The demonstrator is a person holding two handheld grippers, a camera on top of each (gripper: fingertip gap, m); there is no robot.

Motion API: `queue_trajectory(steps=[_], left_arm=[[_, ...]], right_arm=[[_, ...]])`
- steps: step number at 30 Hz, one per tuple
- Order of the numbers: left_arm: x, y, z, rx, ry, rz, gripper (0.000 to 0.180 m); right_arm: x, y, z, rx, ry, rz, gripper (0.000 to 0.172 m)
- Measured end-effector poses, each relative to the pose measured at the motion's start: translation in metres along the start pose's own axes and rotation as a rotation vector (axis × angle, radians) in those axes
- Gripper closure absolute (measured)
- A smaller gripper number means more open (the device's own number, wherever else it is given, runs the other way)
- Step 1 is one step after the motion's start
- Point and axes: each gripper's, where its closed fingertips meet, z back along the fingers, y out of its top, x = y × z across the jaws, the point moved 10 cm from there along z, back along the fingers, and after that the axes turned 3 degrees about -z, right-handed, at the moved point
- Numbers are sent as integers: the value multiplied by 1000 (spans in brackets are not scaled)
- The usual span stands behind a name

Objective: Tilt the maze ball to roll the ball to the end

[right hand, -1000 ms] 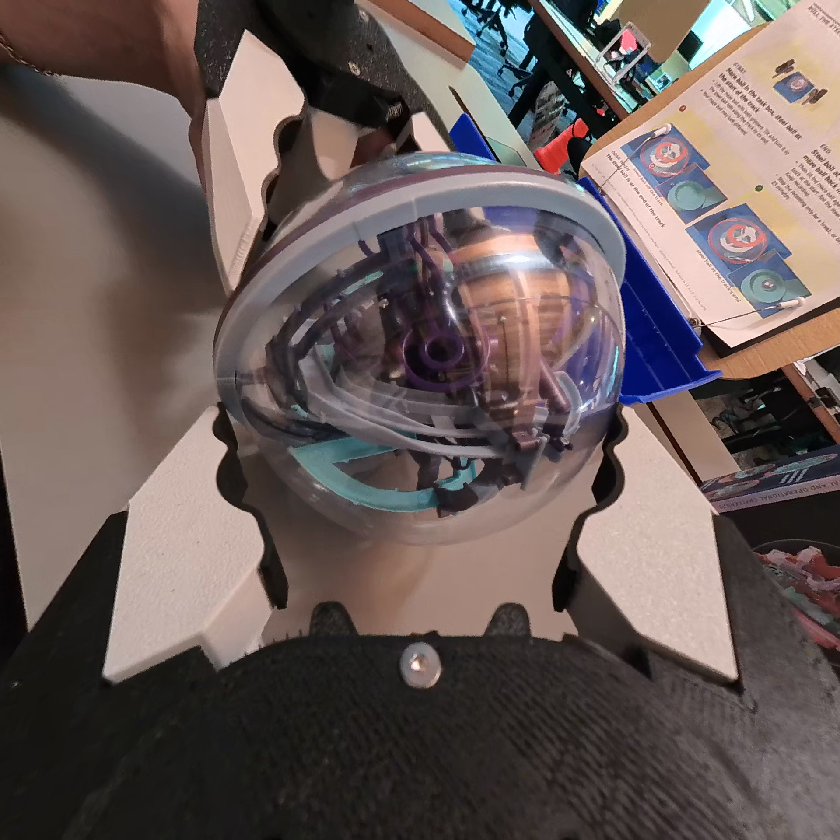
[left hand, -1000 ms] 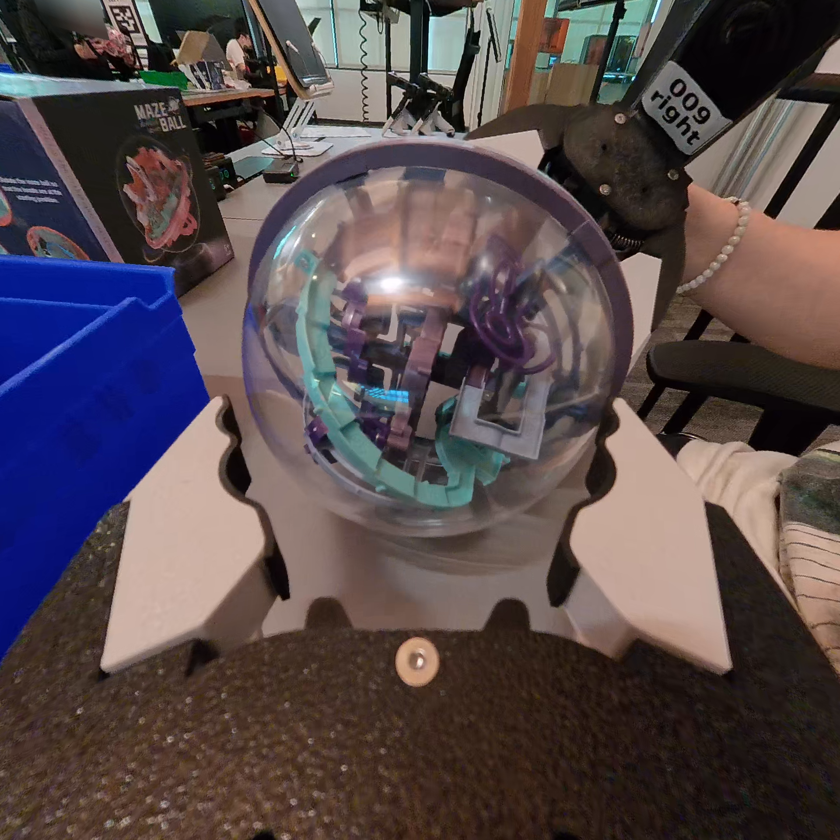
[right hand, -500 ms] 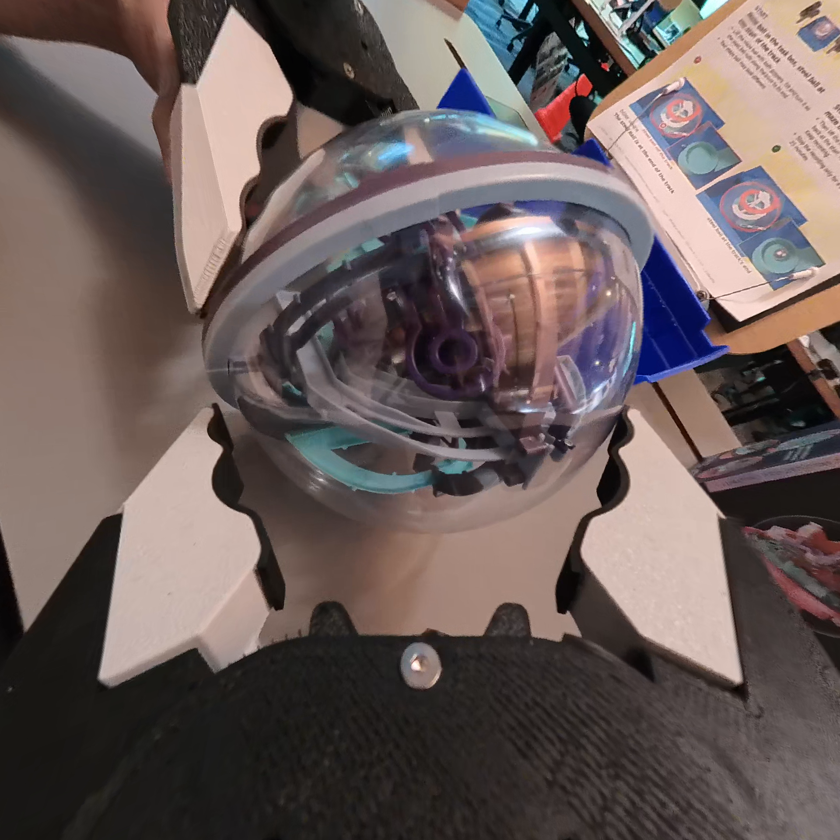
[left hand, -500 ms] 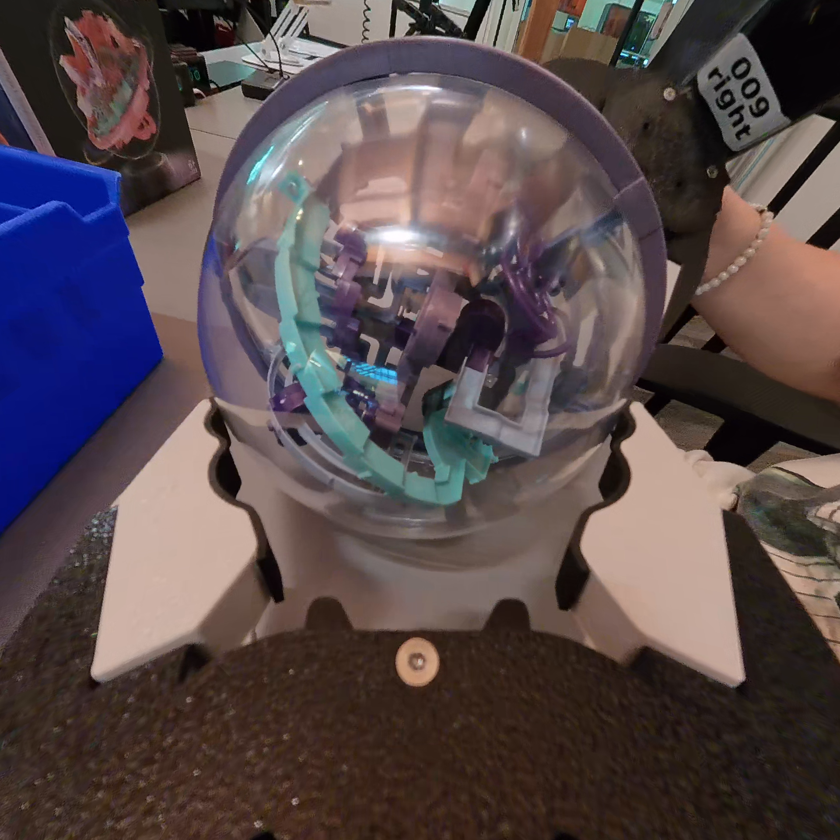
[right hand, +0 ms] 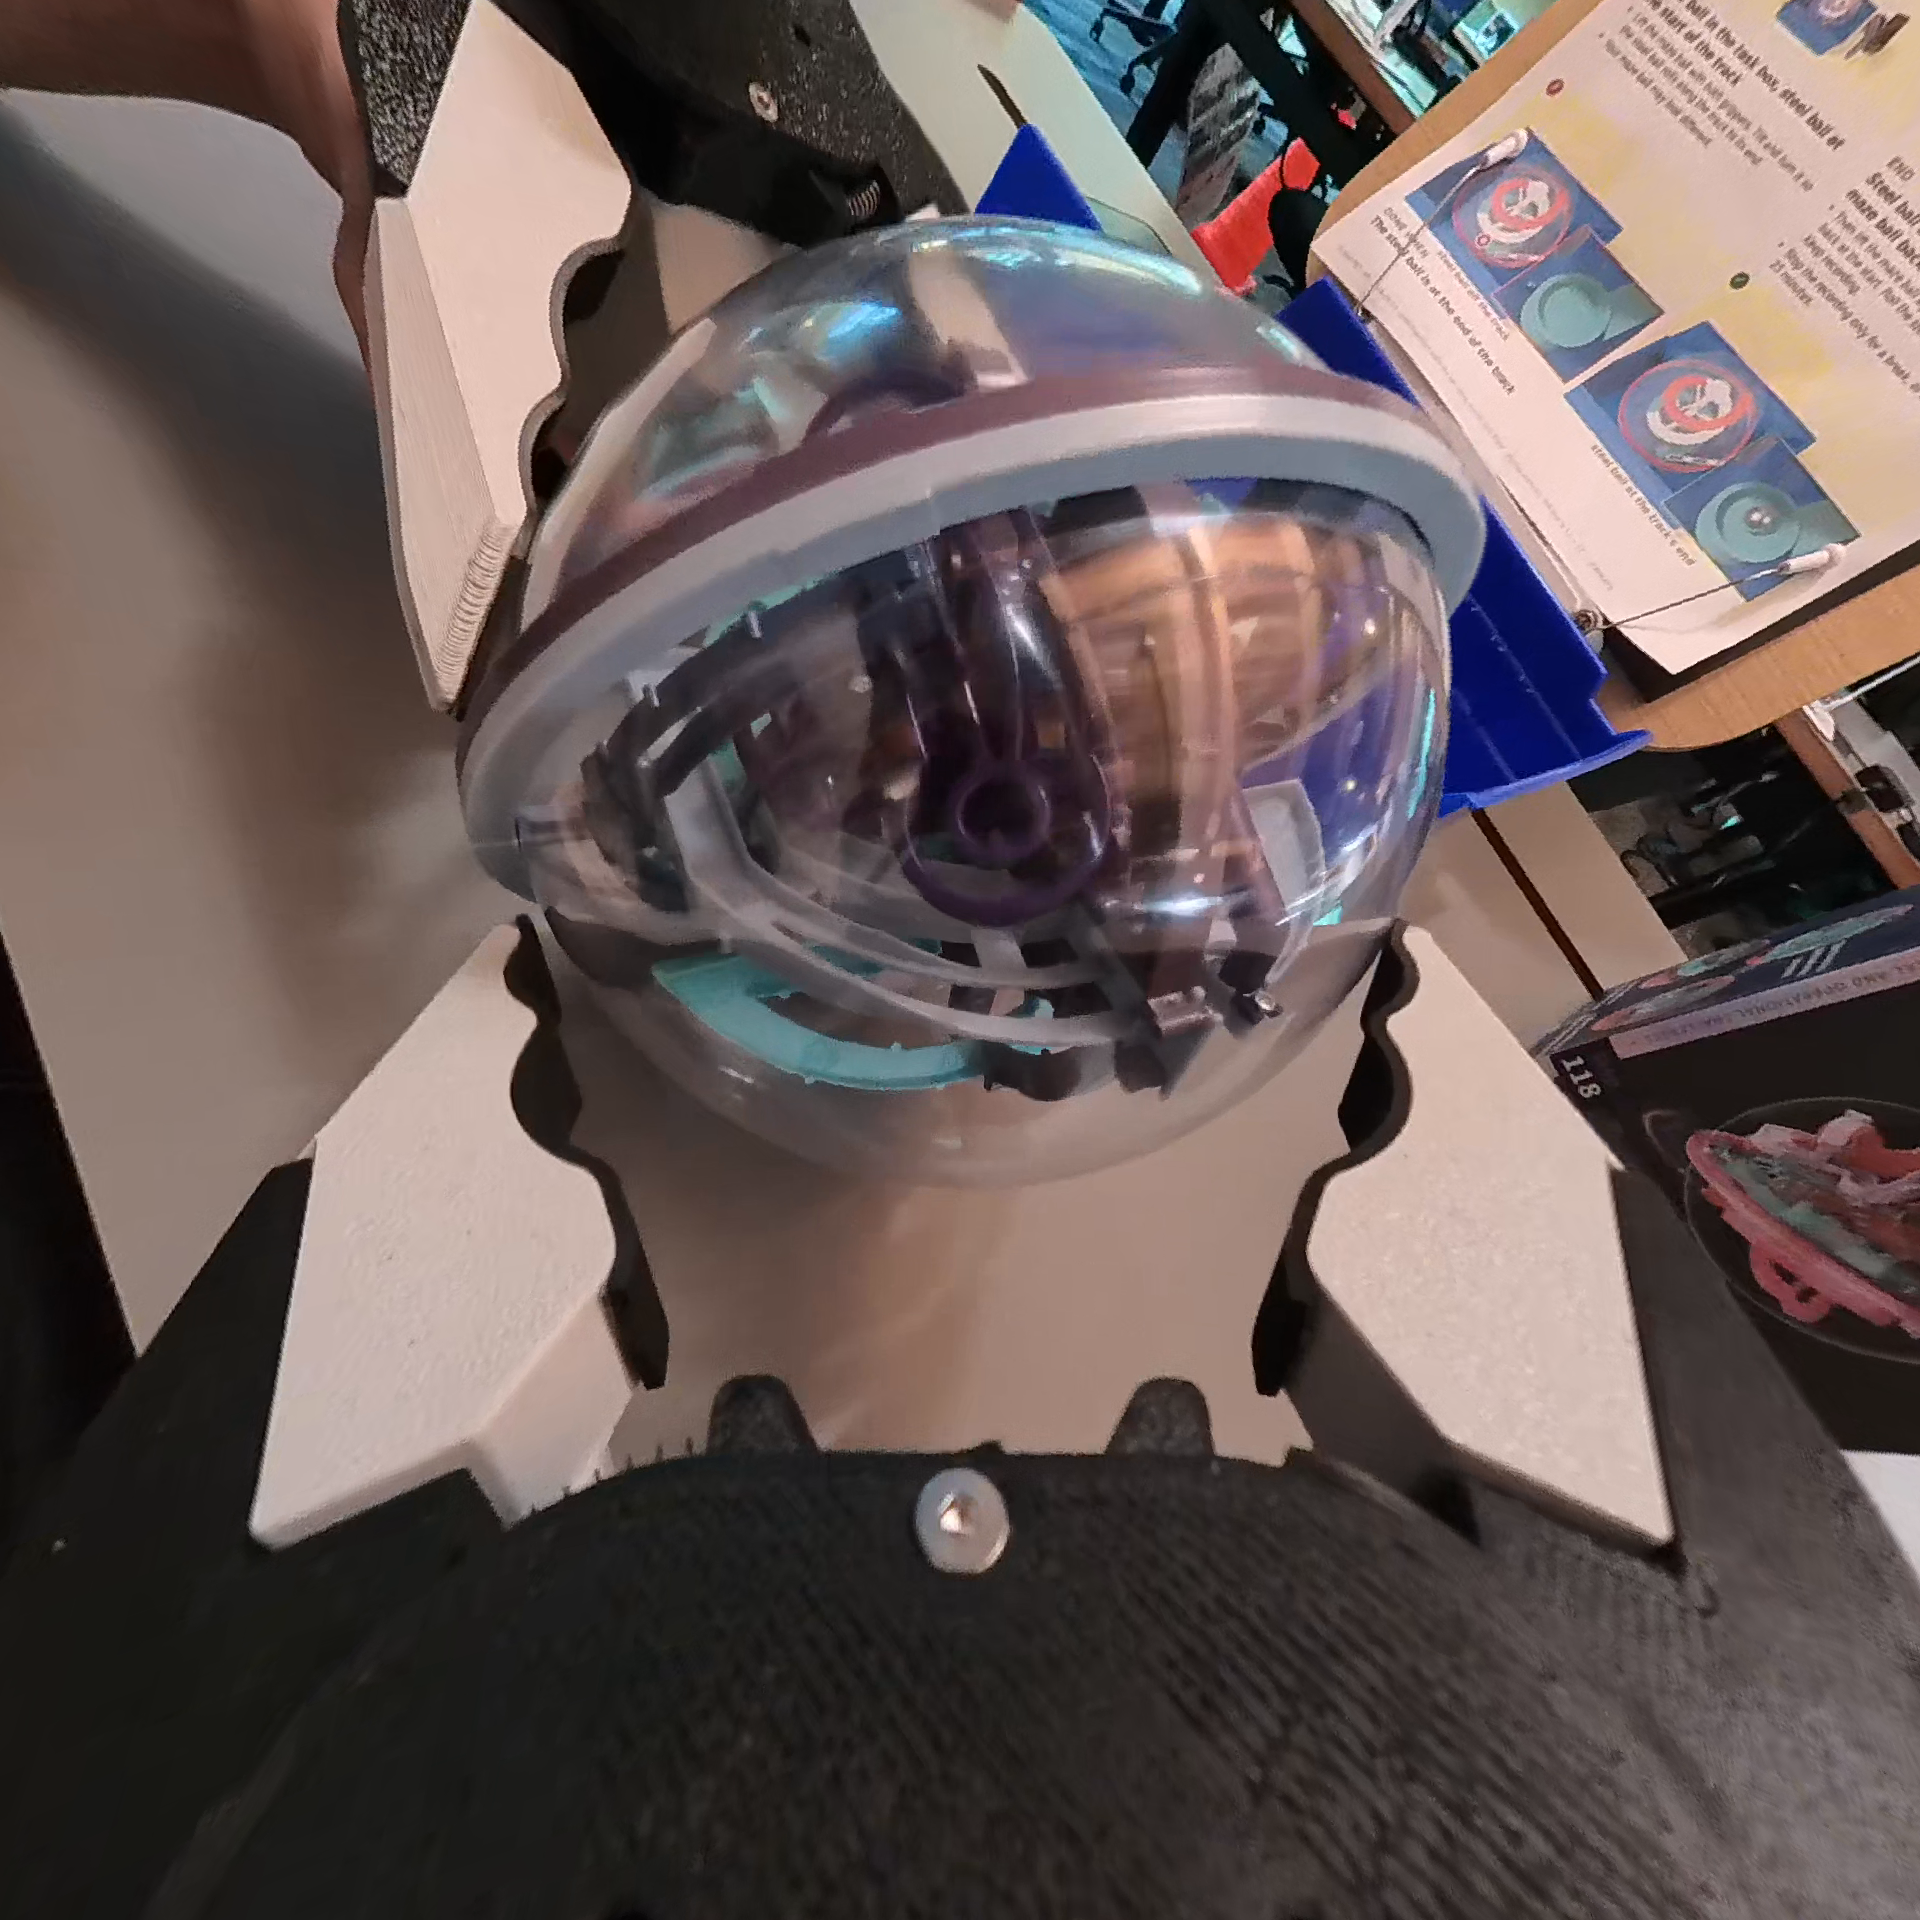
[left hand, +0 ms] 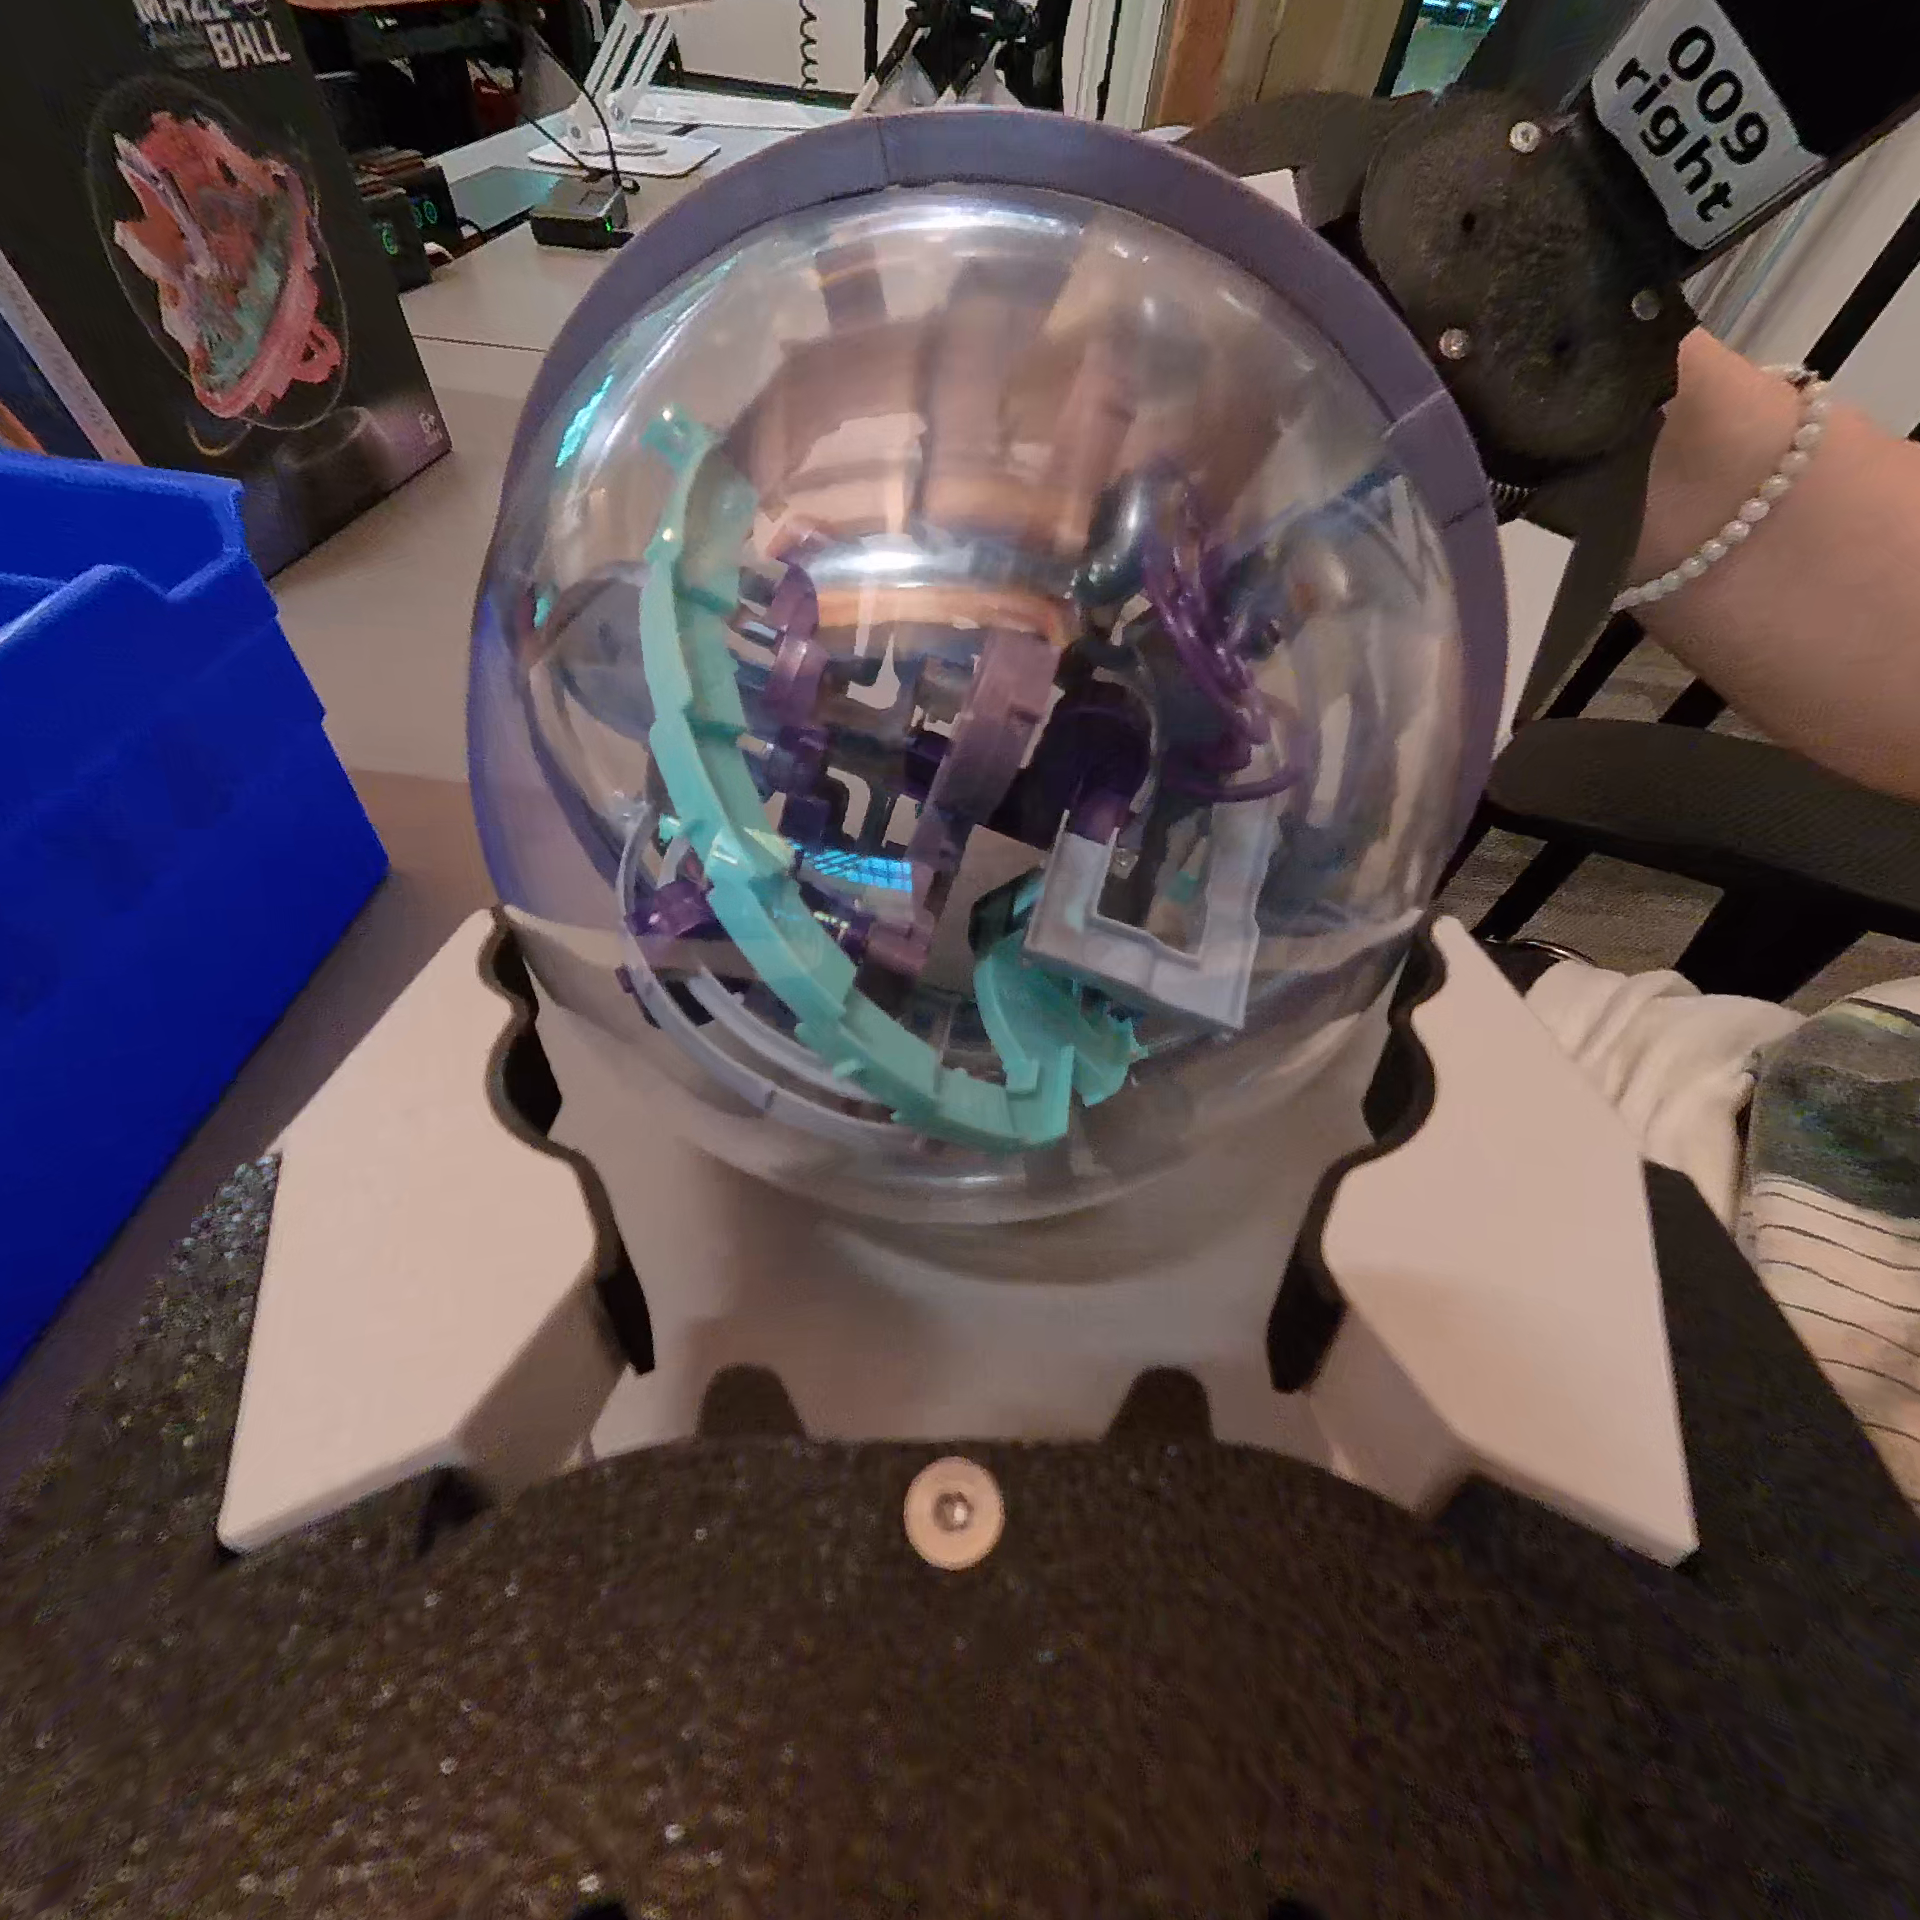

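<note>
Maze ball point(left hand: 977, 665) is off the bench, cradled between the two hand-held grippers: the left hand-held gripper point(left hand: 961, 935) has its white fingers point(left hand: 436, 1174) spread wide and pressed on the lower flanks of the clear shell, and the right hand-held gripper point(right hand: 956, 956) is clamped the same way from the opposite side, so each sits at the far side of the sphere from the other. Step in hand looks like mid-tilt, sphere seam ring point(right hand: 1039, 457) canted. A small steel ball point(right hand: 1265, 1004) seems to sit on a dark track piece low and to the right in the right wrist view; hard to confirm through glare. Next move likely needs slow coordinated roll of both wrists, grip pressure kept even so the shell does not slip. Count: one maze ball, one steel ball, two hand-held grippers, one blue bin point(left hand: 156, 810) left of the left one, one black product box point(left hand: 208, 260) beyond it, one instruction sheet point(right hand: 1662, 312) up right of the right one.
</note>
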Motion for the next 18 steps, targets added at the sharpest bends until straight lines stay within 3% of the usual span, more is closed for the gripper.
queue_trajectory(steps=[18], left_arm=[[2, 5, -3, 23, 37, 17, 27]], right_arm=[[-2, -15, -7, -17, -26, -101, 23]])
